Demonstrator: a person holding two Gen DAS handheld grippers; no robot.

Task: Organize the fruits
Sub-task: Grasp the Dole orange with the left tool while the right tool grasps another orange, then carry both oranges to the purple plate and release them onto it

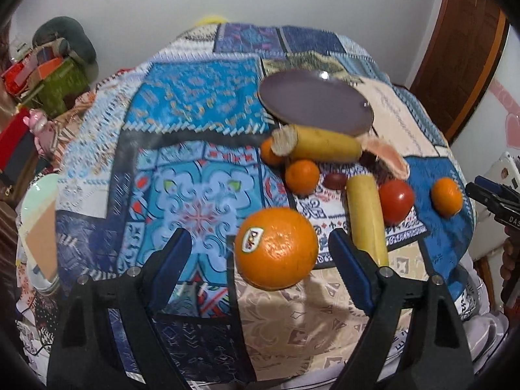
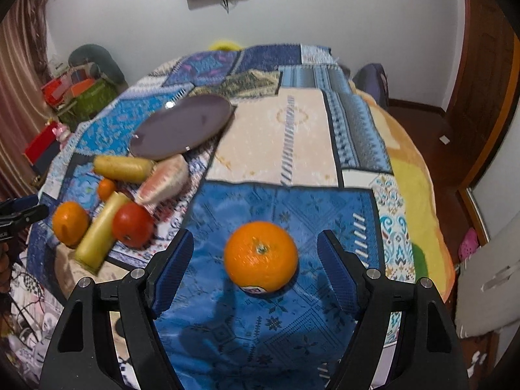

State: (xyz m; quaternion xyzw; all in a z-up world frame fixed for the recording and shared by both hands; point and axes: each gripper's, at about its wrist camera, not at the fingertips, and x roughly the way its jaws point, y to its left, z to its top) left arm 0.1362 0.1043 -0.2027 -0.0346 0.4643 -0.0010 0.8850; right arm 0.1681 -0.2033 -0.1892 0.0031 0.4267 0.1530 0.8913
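A: Well, in the left wrist view the left gripper [image 1: 260, 260] has its jaws apart, and the big orange with a sticker [image 1: 276, 248] lies between them on the patchwork blanket [image 1: 195, 104]. The blue pads do not touch it.

B: In the right wrist view the right gripper [image 2: 255, 260] is also spread wide. A second orange [image 2: 261, 256] sits between its pads, stem up, its sticker low at the front, not touched.

A: My view shows more behind: a yellow banana piece [image 1: 366, 217], a tomato [image 1: 396, 201], small tangerines and a dark red fruit [image 1: 335, 180].

B: I cannot see that dark fruit. Farther away I see the grapefruit wedge [image 2: 164, 182] and the empty purple plate [image 2: 183, 126]; on the right, floor and a wooden door [image 2: 481, 65].
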